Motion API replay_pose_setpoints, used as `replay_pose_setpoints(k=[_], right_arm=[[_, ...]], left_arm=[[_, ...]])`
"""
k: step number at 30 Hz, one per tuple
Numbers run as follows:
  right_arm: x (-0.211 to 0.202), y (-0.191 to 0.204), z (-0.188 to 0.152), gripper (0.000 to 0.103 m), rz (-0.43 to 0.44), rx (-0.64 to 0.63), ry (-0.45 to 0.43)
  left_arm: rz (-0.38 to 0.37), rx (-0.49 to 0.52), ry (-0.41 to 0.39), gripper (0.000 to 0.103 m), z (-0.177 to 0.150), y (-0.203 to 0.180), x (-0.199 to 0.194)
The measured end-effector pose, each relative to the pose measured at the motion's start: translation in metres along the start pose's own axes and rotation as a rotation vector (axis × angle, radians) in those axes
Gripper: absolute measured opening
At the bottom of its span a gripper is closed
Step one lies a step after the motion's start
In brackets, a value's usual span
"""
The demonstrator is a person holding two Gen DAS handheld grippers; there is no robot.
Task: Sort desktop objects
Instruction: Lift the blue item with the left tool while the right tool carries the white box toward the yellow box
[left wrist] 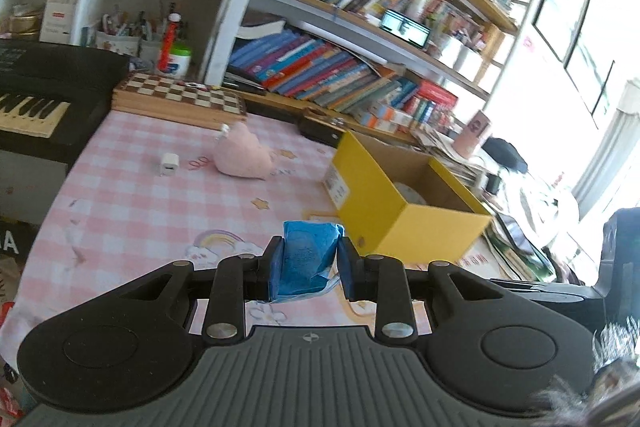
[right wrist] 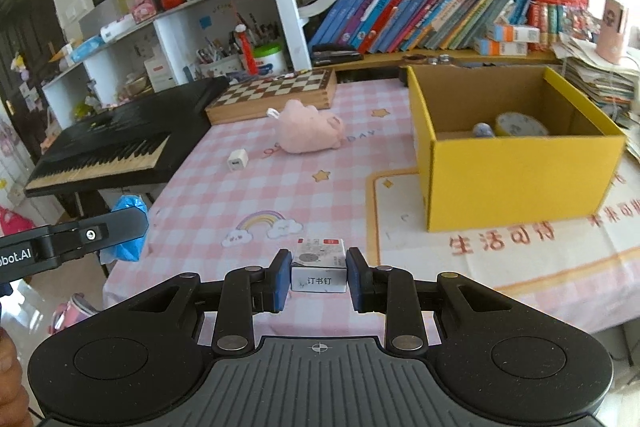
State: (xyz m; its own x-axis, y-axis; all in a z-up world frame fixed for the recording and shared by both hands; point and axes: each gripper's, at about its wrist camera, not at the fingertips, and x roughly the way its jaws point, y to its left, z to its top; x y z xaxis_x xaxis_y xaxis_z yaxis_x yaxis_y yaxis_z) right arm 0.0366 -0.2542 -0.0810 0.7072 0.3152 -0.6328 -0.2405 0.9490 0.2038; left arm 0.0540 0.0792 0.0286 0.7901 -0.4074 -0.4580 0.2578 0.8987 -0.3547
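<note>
Left wrist: left gripper (left wrist: 308,259) clamps a blue packet (left wrist: 306,257) above the tablecloth (left wrist: 140,211), yellow box (left wrist: 404,223) just right.
Right wrist: right gripper (right wrist: 319,277) grips a staple box (right wrist: 319,269); box interior shows tape (right wrist: 520,125). Open cloth ahead; plush (right wrist: 308,131), charger (right wrist: 238,159) farther.

The right gripper (right wrist: 319,273) is clamping a small white staple box (right wrist: 319,269) above the near edge of the pink checked tablecloth (right wrist: 240,195). The yellow cardboard box (right wrist: 516,171) is sitting open toward the right edge, and the left gripper (right wrist: 120,227) is carrying a blue packet (right wrist: 128,251) beyond the left edge.
</note>
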Motion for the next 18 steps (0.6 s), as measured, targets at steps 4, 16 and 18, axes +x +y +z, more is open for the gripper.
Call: replay_pose_setpoints(k=[4, 16, 18], right_arm=[[-0.012, -0.006, -0.012, 0.028, -0.026, 0.036, -0.001], [-0.039, -0.025, -0.032, 0.028, -0.139, 0.128, -0.012], [-0.043, -0.029, -0.034, 0.028, -0.162, 0.144, -0.015]], left_arm=[[-0.034, 0.018, 0.021, 0.026, -0.006, -0.008, -0.001], [-0.164, 0.079, 0.086, 0.026, -0.012, -0.033, 0.015], [-0.192, 0.092, 0.096, 0.026, -0.013, -0.039, 0.02]])
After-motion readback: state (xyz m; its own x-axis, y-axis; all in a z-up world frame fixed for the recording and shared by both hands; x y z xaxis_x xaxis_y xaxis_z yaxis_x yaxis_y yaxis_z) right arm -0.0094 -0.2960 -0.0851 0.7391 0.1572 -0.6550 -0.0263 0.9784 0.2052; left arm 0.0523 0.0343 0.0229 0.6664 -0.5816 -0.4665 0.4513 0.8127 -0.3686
